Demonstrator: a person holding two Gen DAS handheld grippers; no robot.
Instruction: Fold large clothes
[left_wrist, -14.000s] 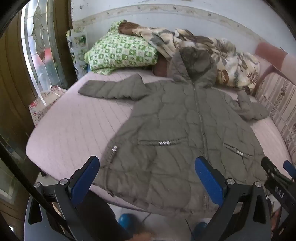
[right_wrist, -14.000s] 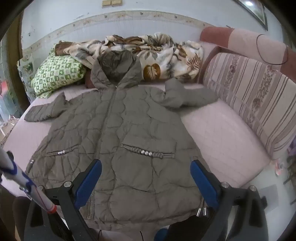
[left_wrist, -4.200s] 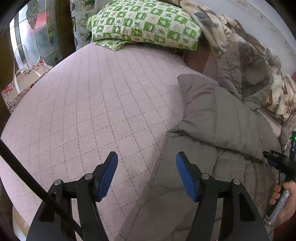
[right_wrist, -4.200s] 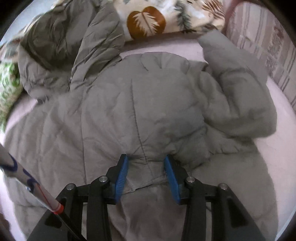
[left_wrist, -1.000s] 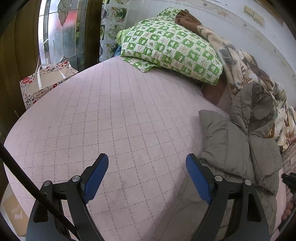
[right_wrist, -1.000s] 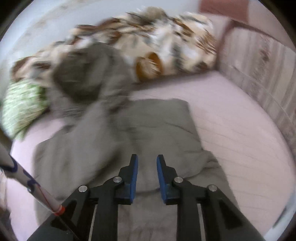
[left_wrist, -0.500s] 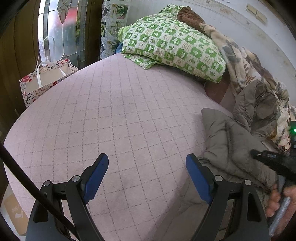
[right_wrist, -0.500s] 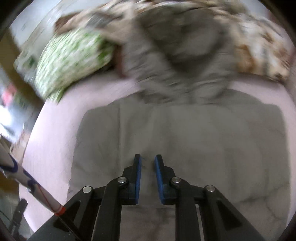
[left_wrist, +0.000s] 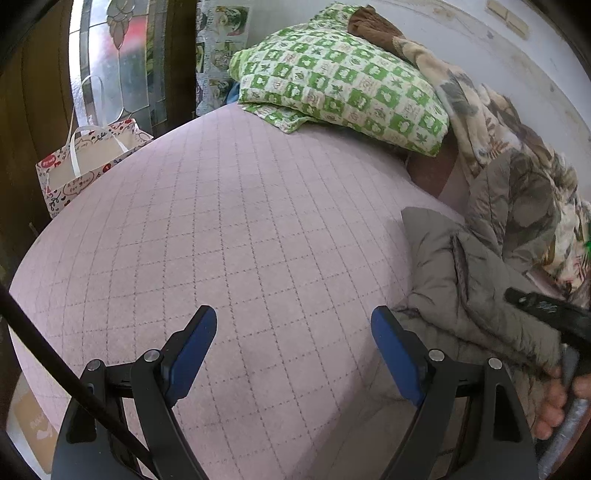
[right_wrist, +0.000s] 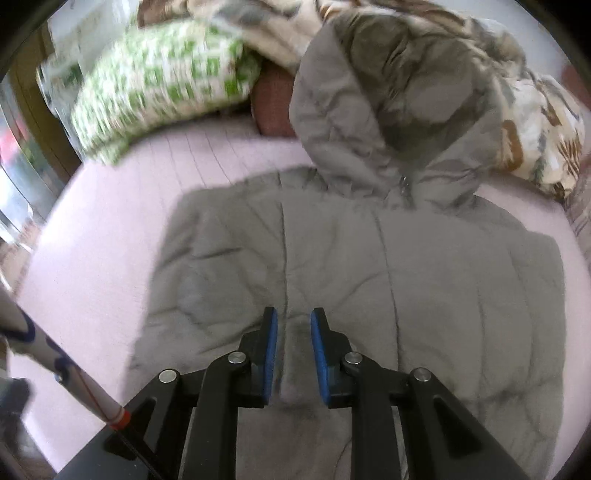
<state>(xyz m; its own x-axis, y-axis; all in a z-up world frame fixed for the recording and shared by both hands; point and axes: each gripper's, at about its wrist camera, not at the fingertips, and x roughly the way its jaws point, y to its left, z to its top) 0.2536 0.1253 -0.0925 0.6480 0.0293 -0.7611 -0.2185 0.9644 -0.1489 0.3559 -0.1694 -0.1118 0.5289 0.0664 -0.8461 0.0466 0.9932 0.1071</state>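
While the folded jacket (right_wrist: 369, 266) lies on the pink quilted bed (left_wrist: 221, 221), green pillow (left_wrist: 340, 77) at twelve o'clock, left gripper (left_wrist: 291, 354) gapes empty, right gripper (right_wrist: 292, 347) has just been opening, unclamped.

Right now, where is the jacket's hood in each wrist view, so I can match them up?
Left wrist view: the hood stands at the right edge, above the folded jacket.
Right wrist view: the hood fills the upper centre, right above the jacket's body.
Shared landmark: the green checked pillow, left of the hood in both.
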